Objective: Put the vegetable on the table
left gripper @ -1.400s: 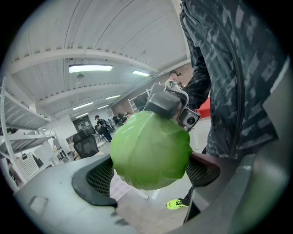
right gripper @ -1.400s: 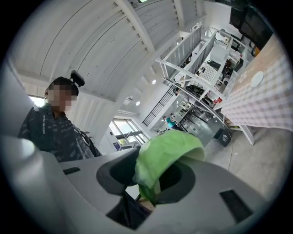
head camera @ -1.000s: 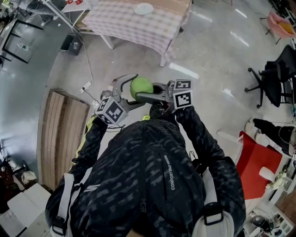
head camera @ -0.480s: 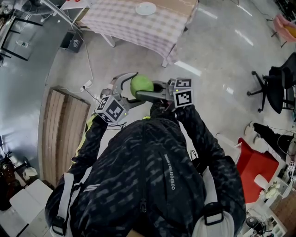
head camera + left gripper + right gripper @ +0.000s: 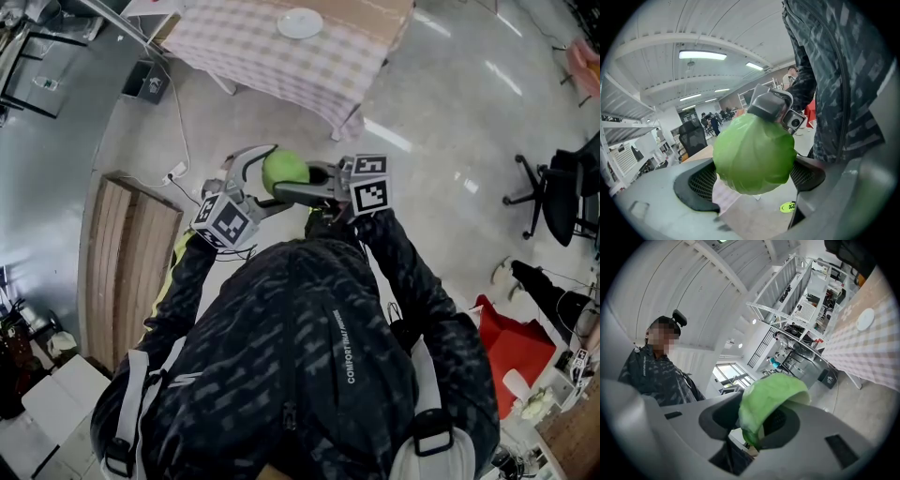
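In front of the chest, the cabbage (image 5: pixel 286 169) was clenched jointly by the left gripper (image 5: pixel 267 184) and right gripper (image 5: pixel 302 185). The checkered table (image 5: pixel 272 56) was seen at 12 o'clock, well apart, with neither hand judged nearer.

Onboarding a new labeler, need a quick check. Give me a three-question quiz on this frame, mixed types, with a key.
1. True or false: the cabbage already rests on the checkered table.
2. What lies on that table? A) a white plate B) a laptop C) a cutting board
3. Fill in: the cabbage sits between the jaws of ____ : the left gripper, the right gripper, or both.
Key: 1 false, it is held short of the table; 2 A; 3 both.
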`<action>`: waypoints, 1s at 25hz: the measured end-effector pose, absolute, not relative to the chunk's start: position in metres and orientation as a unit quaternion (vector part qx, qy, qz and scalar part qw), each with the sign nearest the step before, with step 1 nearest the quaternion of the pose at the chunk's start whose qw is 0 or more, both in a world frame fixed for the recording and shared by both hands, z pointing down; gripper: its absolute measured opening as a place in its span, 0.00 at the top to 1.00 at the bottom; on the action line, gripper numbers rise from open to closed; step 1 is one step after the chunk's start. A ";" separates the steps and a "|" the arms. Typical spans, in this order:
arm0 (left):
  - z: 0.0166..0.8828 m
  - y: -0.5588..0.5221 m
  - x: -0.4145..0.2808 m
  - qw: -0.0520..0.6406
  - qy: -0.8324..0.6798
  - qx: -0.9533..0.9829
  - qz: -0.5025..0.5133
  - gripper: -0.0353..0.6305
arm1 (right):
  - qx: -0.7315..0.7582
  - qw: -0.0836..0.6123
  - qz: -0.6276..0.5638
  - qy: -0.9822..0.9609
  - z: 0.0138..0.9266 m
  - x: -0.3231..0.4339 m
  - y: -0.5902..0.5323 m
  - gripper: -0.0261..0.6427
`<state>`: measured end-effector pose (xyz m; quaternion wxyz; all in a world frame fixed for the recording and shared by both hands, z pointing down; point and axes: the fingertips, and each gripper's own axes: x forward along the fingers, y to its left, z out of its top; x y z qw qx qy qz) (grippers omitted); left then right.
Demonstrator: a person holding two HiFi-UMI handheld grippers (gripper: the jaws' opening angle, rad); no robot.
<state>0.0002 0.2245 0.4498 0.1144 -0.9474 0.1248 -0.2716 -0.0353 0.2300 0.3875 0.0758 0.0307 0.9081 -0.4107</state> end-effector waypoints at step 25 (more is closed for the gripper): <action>0.458 0.096 0.043 0.108 0.141 -0.941 -0.287 0.23 | 0.051 0.075 -0.415 0.905 0.395 0.009 0.102 0.78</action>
